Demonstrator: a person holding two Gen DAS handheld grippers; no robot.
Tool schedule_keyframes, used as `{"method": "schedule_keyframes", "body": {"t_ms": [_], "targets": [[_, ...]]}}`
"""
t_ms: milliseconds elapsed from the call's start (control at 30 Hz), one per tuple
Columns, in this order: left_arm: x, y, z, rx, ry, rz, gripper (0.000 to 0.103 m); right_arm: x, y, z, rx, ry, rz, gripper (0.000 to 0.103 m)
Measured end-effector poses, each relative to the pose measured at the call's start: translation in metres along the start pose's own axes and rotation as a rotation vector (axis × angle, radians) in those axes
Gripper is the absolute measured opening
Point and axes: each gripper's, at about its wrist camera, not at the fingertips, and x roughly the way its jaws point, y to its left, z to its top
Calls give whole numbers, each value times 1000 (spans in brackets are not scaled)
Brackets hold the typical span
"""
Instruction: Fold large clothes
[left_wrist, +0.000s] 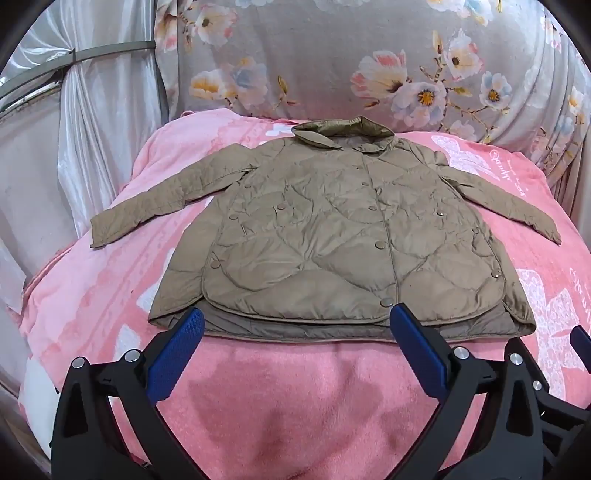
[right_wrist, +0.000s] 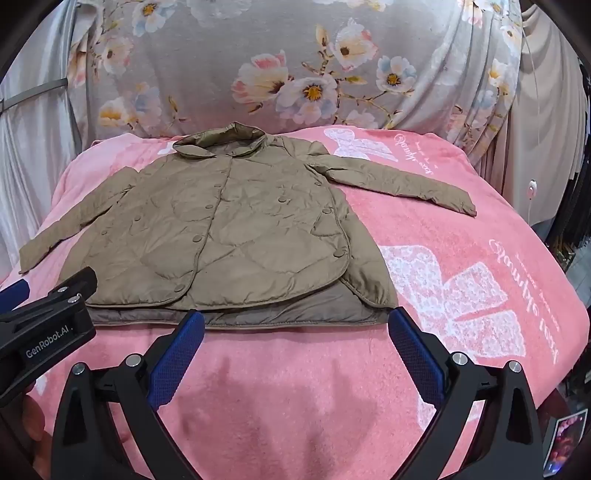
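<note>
Item: quilted jacket (left_wrist: 332, 229), flat, buttoned, sleeves spread, on pink blanket (left_wrist: 295, 387).
My left gripper (left_wrist: 295, 325) and right gripper (right_wrist: 295, 325) hover level just short of its hem, jaws apart, empty.

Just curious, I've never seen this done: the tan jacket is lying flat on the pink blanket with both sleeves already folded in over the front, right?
Not quite. The jacket does lie flat on the blanket, but both sleeves are spread out to the sides, not folded in. The left wrist view shows both.
</note>
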Motion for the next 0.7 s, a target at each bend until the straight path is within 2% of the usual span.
{"method": "schedule_keyframes", "body": {"t_ms": [700], "targets": [[7,12,-6,-17,36,12,98,2,10,-2,-20,19,-2,98]]}}
